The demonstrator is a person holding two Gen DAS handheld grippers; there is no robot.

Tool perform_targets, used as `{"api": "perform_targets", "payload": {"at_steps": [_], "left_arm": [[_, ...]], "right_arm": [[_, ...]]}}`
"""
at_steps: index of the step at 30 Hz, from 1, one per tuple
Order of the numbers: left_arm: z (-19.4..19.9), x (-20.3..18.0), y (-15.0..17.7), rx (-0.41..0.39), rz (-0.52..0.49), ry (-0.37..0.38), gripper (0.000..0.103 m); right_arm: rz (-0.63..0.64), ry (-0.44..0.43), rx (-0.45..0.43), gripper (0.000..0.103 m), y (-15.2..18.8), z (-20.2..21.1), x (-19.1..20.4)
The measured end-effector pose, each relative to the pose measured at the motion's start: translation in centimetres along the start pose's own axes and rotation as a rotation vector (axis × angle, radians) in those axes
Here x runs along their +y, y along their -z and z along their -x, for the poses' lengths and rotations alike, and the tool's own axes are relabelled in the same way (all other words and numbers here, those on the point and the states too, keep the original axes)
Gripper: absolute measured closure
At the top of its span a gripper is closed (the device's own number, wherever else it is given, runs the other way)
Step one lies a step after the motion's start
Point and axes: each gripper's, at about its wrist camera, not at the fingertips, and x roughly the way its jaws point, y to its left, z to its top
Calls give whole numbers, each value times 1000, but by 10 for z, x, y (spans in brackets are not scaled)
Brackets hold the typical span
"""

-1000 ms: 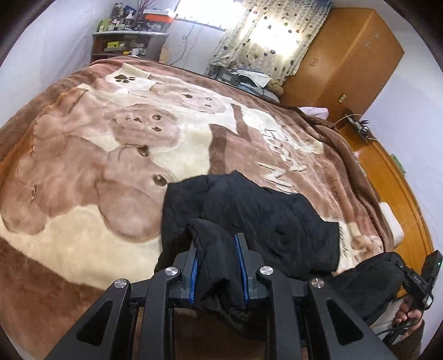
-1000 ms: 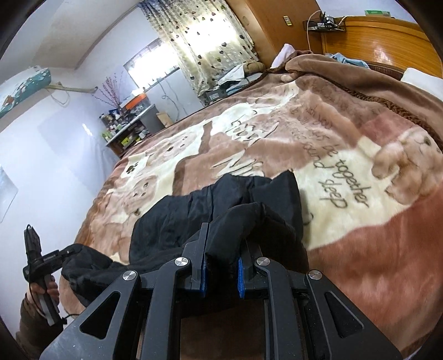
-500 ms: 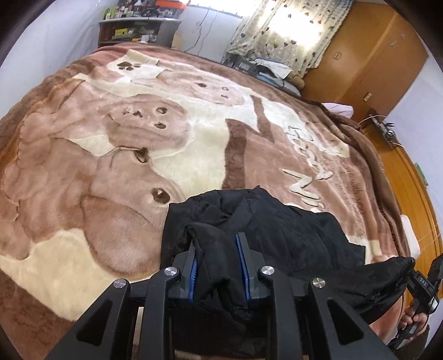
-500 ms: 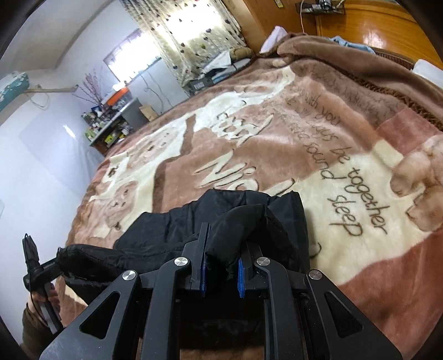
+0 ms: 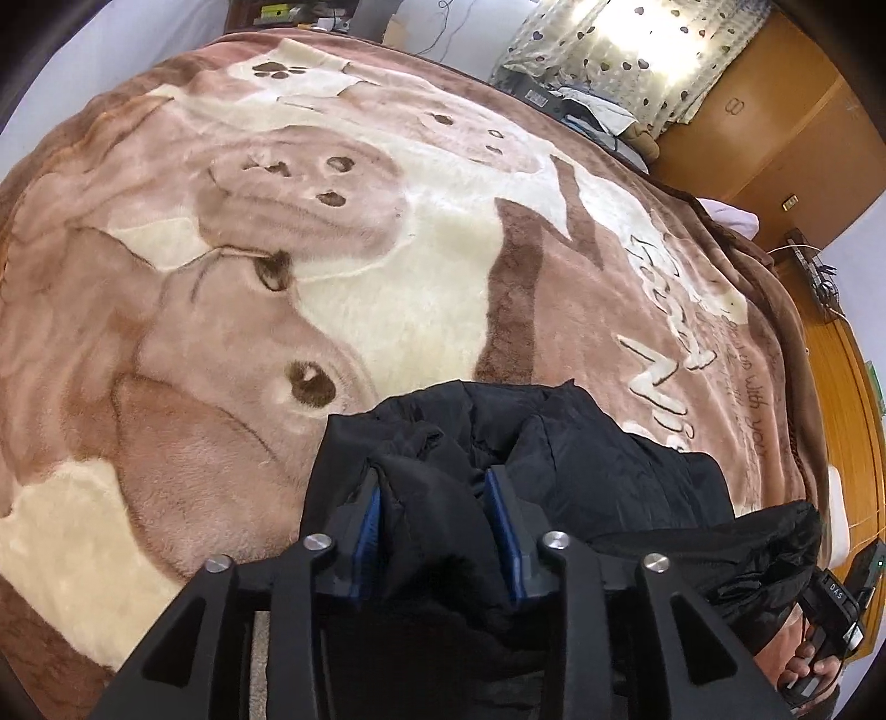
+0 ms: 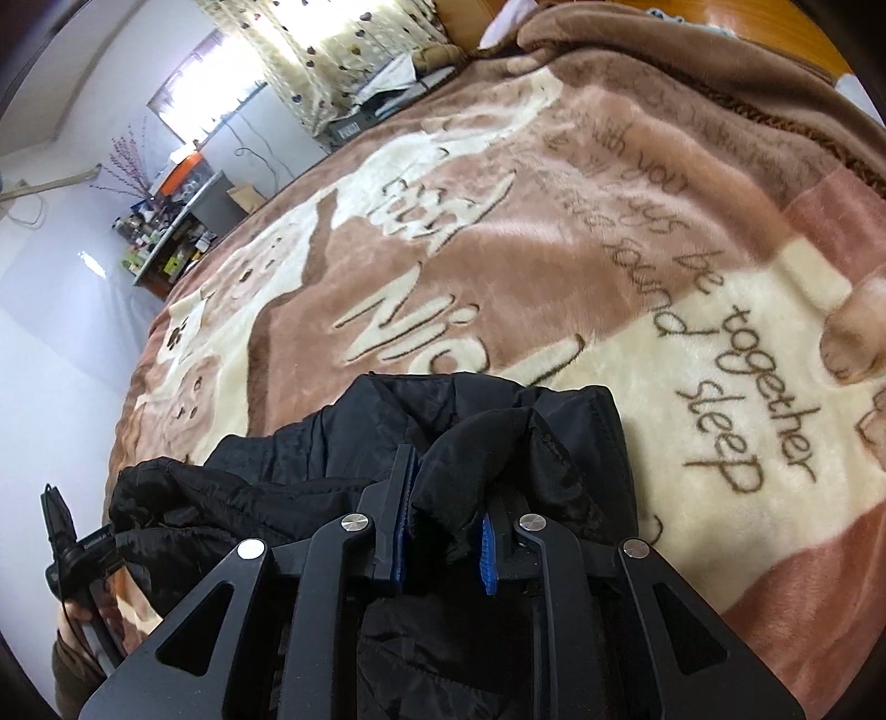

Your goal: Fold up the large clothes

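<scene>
A large black padded garment (image 5: 603, 459) lies bunched on a brown and cream plush blanket (image 5: 332, 266) that covers the bed. My left gripper (image 5: 434, 487) is shut on a thick fold of the black garment at its left end. My right gripper (image 6: 443, 498) is shut on another fold of the garment (image 6: 498, 437) at its right end. Both folds are held a little above the blanket. The right gripper shows at the lower right of the left wrist view (image 5: 830, 603), and the left gripper shows at the lower left of the right wrist view (image 6: 77, 548).
The blanket (image 6: 554, 232) stretches far ahead of both grippers. A wooden wardrobe (image 5: 775, 105) and a curtained window (image 5: 626, 50) stand beyond the bed. A cluttered shelf (image 6: 166, 232) stands against the far wall. A wooden bed frame (image 5: 847, 387) runs along the right side.
Both grippers have moved forward over the bed and lower, carrying the held folds with them; the garment has bunched up closer under the grippers. Both grips stay shut.
</scene>
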Motion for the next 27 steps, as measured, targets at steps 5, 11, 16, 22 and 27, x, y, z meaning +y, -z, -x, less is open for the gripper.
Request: {"api": "perform_targets", "payload": {"at_steps": [5,11,16,22,27], "left_arm": [[25,5,-2,-123,-36,-49,25],[41,21,-2,-113,-27,13,23],[52,15,9,-151,-117,-6,23],[54,17,18,-156,-143,34,20],[67,35,25,-194,-111,80,15]], "right_arm": [[-27,-28,4,77,-3,4,-3],[-35,-62,-9,69,-7,17,1],[-88,-130,-47,45,-15,32,0],[25,-62,-174,34,-24,67,3],[223,73,-116,34,-2,46,-8]]}}
